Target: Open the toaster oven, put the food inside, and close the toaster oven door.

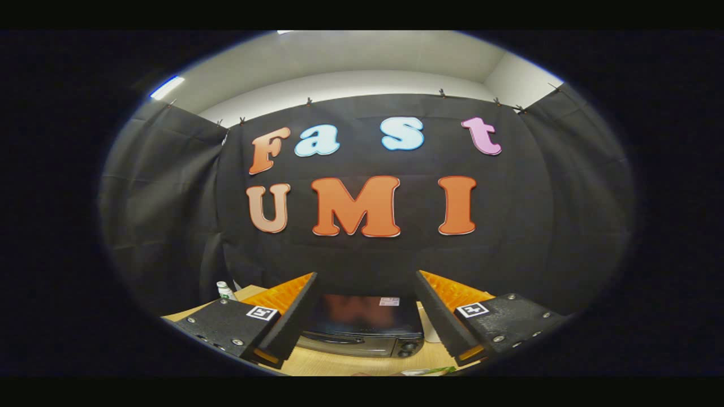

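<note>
1. While the gripper hangs high above the wooden table, its two fingers are spread wide and they pinch nothing. The toaster oven stands on the table, beyond the fingers and in the gap between them, with its door closed. I judge that the task is at its very beginning.

2. To the left of the left finger, a small white bottle stands near the far edge of the table. If the gripper comes down too much to this side, the finger can knock the bottle over.

3. At the middle, the dark handle runs along the lower part of the oven front, and it looks thin and smooth. The risk is that the fingers slip from it, or that they close on the glass door and not on the handle. A pull that is too strong can also drag the whole oven over the table, because nothing holds it.

4. At the right of the oven front there are round knobs. A finger that arrives there can turn one by mistake.

5. Near the right finger, on the near part of the table, I see something green and white, but it is too cut off to tell whether it is the food. If the door falls open quickly, it may strike what lies in front.
</note>
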